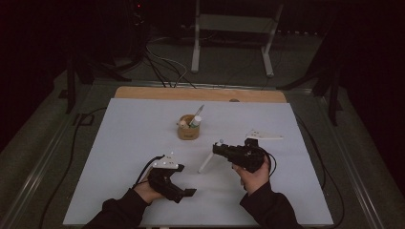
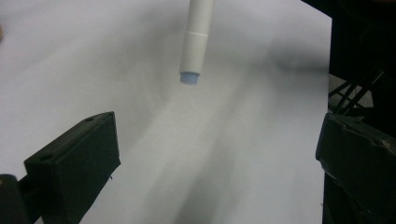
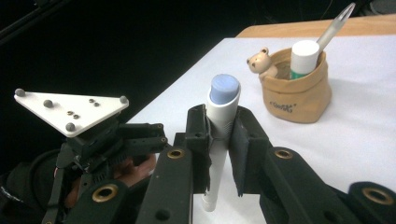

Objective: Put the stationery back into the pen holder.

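Item: white pen (image 3: 219, 140) with a pale blue end cap, pinched between the pressed-in jaws of the right gripper (image 3: 219, 135), slanting from the jaws down to the white table sheet (image 1: 124, 143); in the high view it lies in front of the tan pouch (image 1: 189, 130) and toward the person. Left gripper (image 1: 184, 193): in front of the pouch, well apart from it, jaws spread wide with nothing between them, just opened; the pen's lower end (image 2: 195, 46) hangs beyond them in the left gripper view. Surroundings: the pouch holds a small bear figure (image 3: 259, 61), a white-capped tube (image 3: 304, 57) and a translucent pointed stick (image 3: 337, 21); a white three-cornered plate (image 1: 263, 135) lies on the sheet right of the pouch. Obstructions: nothing stands between pen and pouch. Hidden: the pen's middle behind the jaw pads; the tube's lower part inside the pouch. Writing: dark print on the pouch front, too small to read.
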Demonstrator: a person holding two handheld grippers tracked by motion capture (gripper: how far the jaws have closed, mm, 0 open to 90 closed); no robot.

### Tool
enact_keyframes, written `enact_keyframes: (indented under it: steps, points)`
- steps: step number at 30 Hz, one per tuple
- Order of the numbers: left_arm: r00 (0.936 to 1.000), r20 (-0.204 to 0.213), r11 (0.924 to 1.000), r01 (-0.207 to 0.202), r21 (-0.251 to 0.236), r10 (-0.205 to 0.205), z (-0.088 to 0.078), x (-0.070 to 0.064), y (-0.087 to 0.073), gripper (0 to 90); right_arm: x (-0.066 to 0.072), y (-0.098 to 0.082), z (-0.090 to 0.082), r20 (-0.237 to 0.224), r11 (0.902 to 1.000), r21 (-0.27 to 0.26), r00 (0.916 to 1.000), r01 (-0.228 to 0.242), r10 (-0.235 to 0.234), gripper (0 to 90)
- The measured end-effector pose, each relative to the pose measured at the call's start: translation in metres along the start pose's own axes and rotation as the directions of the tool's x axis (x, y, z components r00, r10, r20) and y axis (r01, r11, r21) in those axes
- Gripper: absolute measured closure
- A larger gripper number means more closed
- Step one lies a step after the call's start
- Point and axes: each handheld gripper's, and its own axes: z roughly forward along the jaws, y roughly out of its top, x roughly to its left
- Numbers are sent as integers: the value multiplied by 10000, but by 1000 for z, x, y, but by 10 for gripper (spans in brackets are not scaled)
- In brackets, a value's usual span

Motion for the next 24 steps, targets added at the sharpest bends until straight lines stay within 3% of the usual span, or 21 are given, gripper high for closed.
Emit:
enact_keyframes:
  steps: [3, 10, 24]
  points:
    - [10000, 47, 10000, -39, 0, 39, 0, 1, -1, 4, 2, 3, -1, 152, 9997, -6, 9996, 228, -228, 782]
    - [9983, 19, 9982, -590, 103, 590, 1, 2, -3, 4, 5, 8, 0, 569, 9957, 62, 9940, 927, -929, 782]
    - [9979, 17, 9977, -646, 188, 646, 2, 2, -5, 4, 6, 19, 5, 877, 9890, 128, 9851, 1477, -1482, 782]
